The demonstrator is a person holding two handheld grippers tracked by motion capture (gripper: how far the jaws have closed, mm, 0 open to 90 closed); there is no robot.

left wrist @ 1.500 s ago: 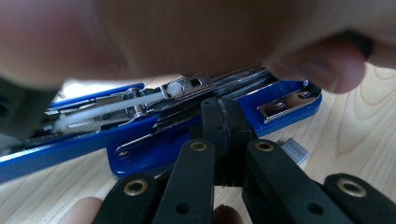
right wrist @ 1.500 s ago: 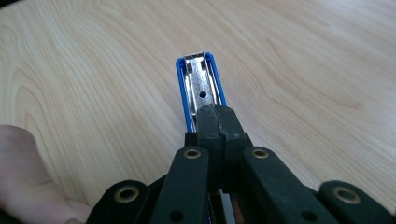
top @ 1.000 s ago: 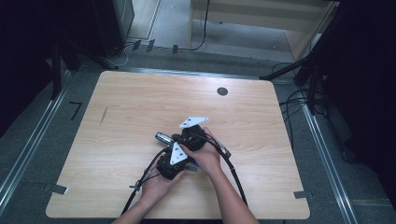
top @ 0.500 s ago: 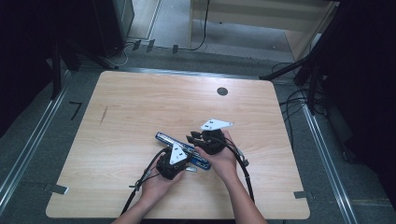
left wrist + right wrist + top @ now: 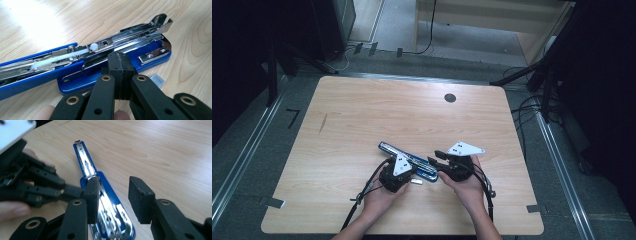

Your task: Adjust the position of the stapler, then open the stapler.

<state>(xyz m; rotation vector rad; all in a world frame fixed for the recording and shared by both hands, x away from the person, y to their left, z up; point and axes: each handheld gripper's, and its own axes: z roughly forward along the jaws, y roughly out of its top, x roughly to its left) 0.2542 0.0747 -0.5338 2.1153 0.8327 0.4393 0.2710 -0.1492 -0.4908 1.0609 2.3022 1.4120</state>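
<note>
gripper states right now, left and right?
Left gripper: shut, pads pressed together beside the blue stapler, holding nothing.
Right gripper: open, jaws just been opening, stapler beneath and between them, not gripped.

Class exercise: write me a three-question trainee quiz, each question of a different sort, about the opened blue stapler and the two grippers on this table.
1. True or false: the stapler lies swung open on the table.
2. Which gripper has its jaws pressed together? A) left gripper B) right gripper
3. Fill in: beside the stapler's base lies a small strip of ____.

Key: 1 true. 2 A; the right gripper's jaws have just been opening and stand apart over the stapler's base, not pressing on it. 3 staples.
</note>
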